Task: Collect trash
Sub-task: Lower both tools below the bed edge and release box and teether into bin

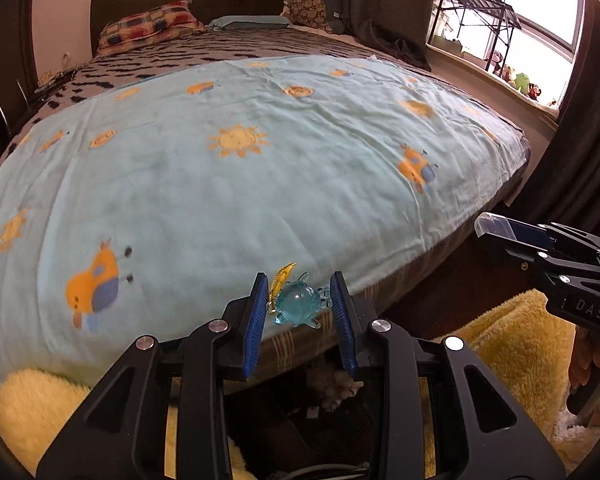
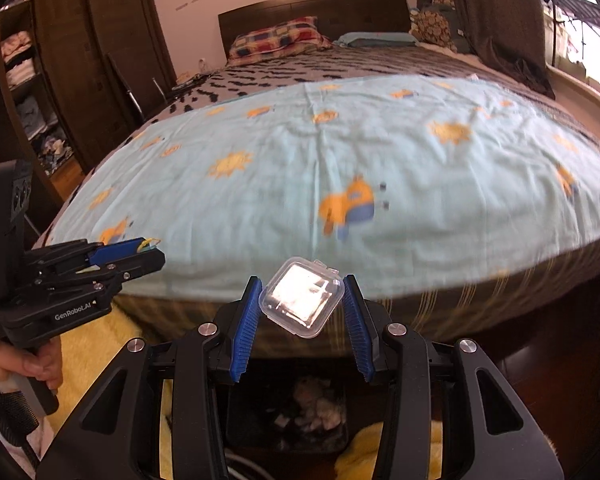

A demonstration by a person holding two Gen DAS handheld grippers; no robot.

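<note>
Left wrist view shows the left gripper [image 1: 300, 304] pinching a translucent blue turtle charm [image 1: 298, 303] with a gold feather pendant [image 1: 281, 278], detail reduced to a sliver in the other view. Right wrist view shows the right gripper [image 2: 302, 306] clamping a clear square plastic case [image 2: 302, 303], rounded at its corners. Both hang at the foot of the bed, over a dark bin [image 2: 288, 416] holding crumpled scraps. A pale blue sun-print blanket [image 1: 220, 168] covers the mattress; fuzzy yellow fabric [image 1: 512, 344] flanks the bin.
</note>
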